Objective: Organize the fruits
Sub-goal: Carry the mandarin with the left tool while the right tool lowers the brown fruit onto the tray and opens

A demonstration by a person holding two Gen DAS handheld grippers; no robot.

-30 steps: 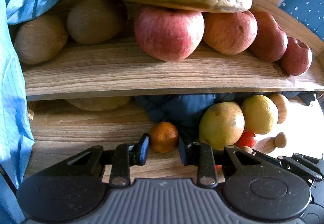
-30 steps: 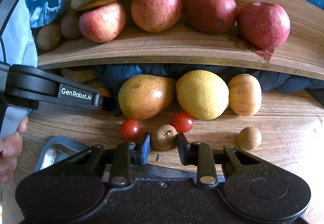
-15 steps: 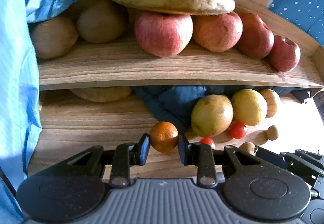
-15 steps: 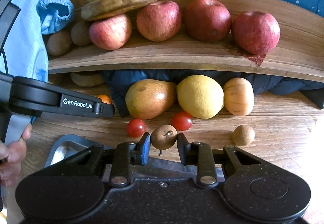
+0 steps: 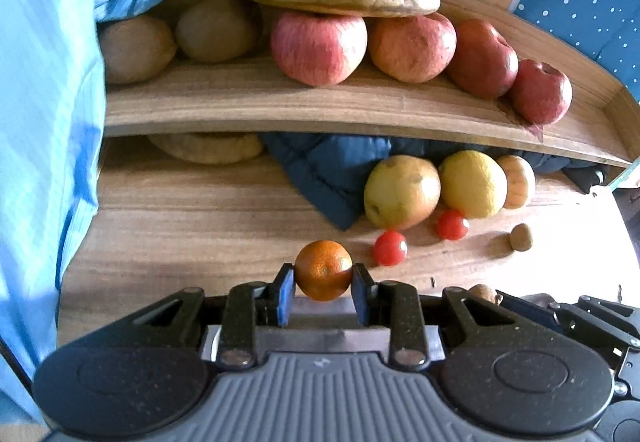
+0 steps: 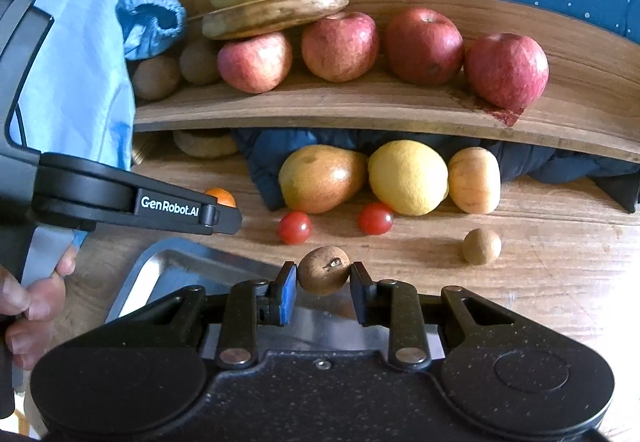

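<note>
My left gripper (image 5: 323,276) grips the small orange (image 5: 323,270) and my right gripper (image 6: 323,276) grips the brown round fruit (image 6: 323,271), stem scar facing up, above the metal tray (image 6: 168,266).

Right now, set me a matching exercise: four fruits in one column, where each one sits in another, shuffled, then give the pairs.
Column one:
1. small orange
2. bananas
3. lemon
4. brown round fruit

Column two:
A. between the right gripper pads
B. on top of the apples on the upper shelf
C. between the left gripper pads
D. on the lower board, between the pear and a tan fruit

Pairs: 1-C, 2-B, 3-D, 4-A
</note>
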